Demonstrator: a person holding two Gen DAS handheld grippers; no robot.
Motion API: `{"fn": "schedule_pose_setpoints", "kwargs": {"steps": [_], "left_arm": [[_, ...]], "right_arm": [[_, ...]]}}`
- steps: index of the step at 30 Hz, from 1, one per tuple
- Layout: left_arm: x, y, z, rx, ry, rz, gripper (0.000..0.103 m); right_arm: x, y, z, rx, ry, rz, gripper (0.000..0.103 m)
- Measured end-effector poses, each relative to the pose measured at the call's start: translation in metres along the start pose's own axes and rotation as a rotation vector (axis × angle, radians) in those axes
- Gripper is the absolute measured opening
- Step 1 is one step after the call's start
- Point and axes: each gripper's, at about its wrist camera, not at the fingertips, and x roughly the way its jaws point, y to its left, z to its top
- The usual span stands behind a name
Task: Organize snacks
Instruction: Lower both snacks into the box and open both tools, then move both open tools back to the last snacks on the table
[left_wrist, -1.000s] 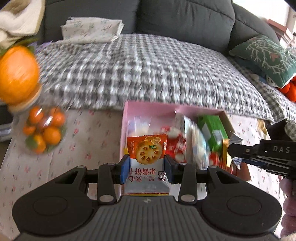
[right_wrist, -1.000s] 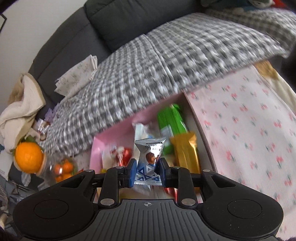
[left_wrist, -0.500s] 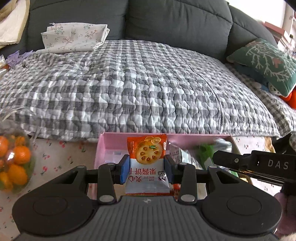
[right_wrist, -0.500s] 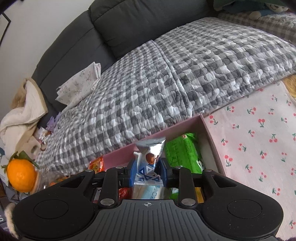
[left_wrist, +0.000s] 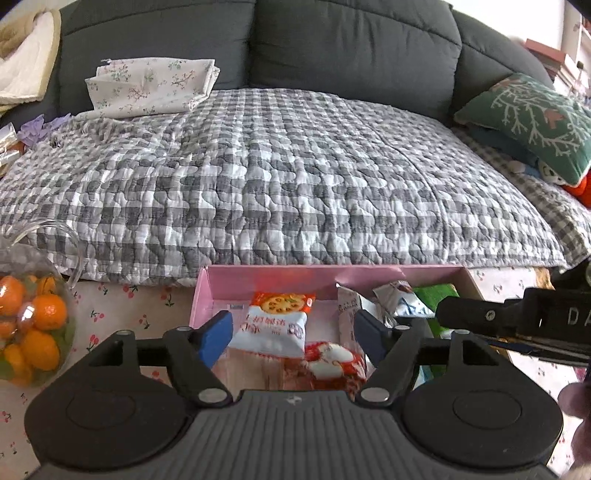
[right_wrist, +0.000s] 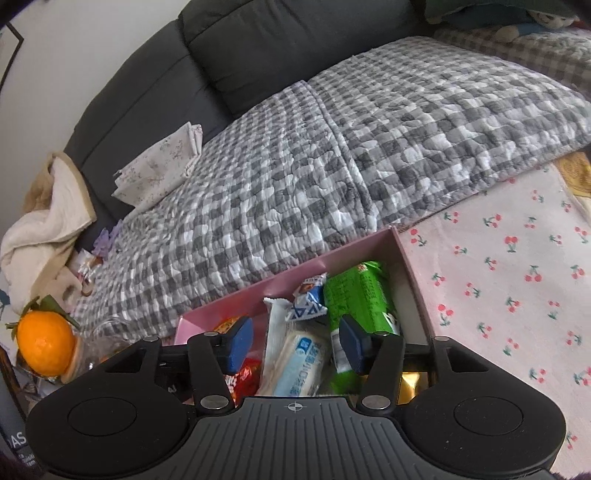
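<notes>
A pink box (left_wrist: 280, 278) (right_wrist: 280, 284) sits on the cherry-print table and holds several snack packets. My left gripper (left_wrist: 293, 334) is open above its left half. The orange-and-white biscuit packet (left_wrist: 275, 323) lies in the box just beyond its fingers. A red-and-white packet (left_wrist: 332, 360) lies nearer. My right gripper (right_wrist: 297, 345) is open above the box's right half. The small blue-and-silver packet (right_wrist: 308, 302) lies in the box beyond its fingers, beside a green packet (right_wrist: 360, 295) and a light blue and white packet (right_wrist: 299, 360). The right gripper's body shows at the right of the left wrist view (left_wrist: 517, 325).
A glass jar of small oranges (left_wrist: 26, 317) stands left of the box, topped by a large orange (right_wrist: 46, 343). A sofa with a grey checked quilt (left_wrist: 280, 177) lies right behind the table. The cherry-print cloth (right_wrist: 517, 280) extends to the right.
Both grippers opened and let go of their packets. The biscuit packet and the blue-and-silver packet now lie in the pink box. Both grippers sit lower over the box.
</notes>
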Motion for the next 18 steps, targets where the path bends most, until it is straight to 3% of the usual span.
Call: {"fn": "schedule_pose_setpoints", "kwargs": {"steps": [6, 14, 18], "left_arm": [[-0.022, -0.002, -0.012, 0.017, 0.017, 0.004, 0.080], [-0.058, -0.008, -0.034, 0.073, 0.026, 0.013, 0.089], [-0.078, -0.012, -0.043, 0.107, 0.020, 0.018, 0.092]], "right_arm": [[-0.030, 0.000, -0.008, 0.009, -0.009, -0.020, 0.066], [-0.072, 0.010, -0.029, -0.022, 0.002, -0.042, 0.068], [-0.091, 0.016, -0.044, -0.021, 0.008, -0.027, 0.079]]}}
